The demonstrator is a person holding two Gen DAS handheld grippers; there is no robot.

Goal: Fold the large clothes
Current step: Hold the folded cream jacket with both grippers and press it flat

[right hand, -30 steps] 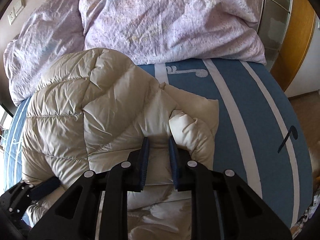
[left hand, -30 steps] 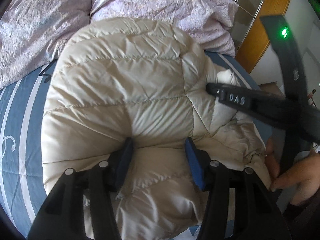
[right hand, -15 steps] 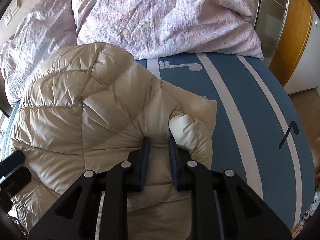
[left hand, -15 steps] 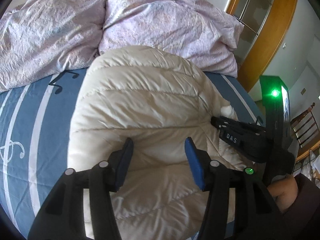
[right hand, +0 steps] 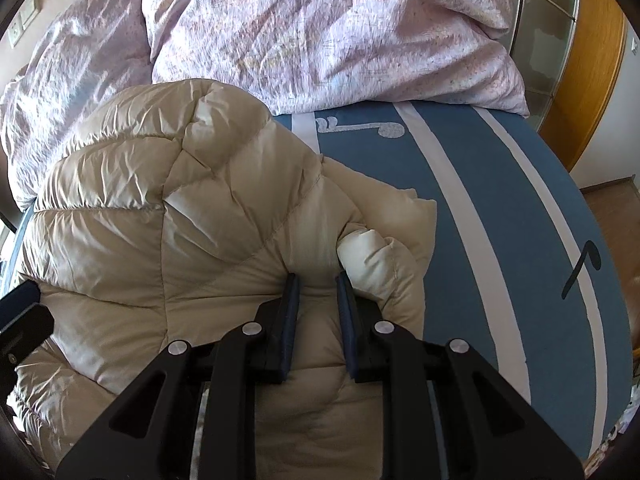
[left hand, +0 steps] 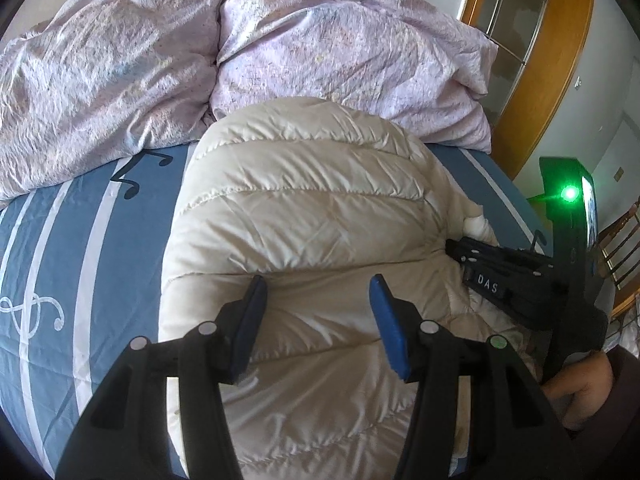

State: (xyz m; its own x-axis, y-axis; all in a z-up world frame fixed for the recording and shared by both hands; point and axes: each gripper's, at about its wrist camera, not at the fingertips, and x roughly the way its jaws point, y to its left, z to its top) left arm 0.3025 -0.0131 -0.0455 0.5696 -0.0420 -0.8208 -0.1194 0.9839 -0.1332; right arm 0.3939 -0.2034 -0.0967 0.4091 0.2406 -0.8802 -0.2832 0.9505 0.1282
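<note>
The cream down jacket point(left hand: 304, 216) lies bunched mid-bed, long axis running toward the pillows point(left hand: 340, 48), directly under both tongs: the right gripper point(right hand: 318, 280) pinches its right-edge fold, while the left gripper point(left hand: 318, 284) hovers released above it.

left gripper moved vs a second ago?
Yes. Left gripper has pulled back from the lilac crumpled duvet; more blue striped bedsheet shows beside the cream quilted puffer jacket.
</note>
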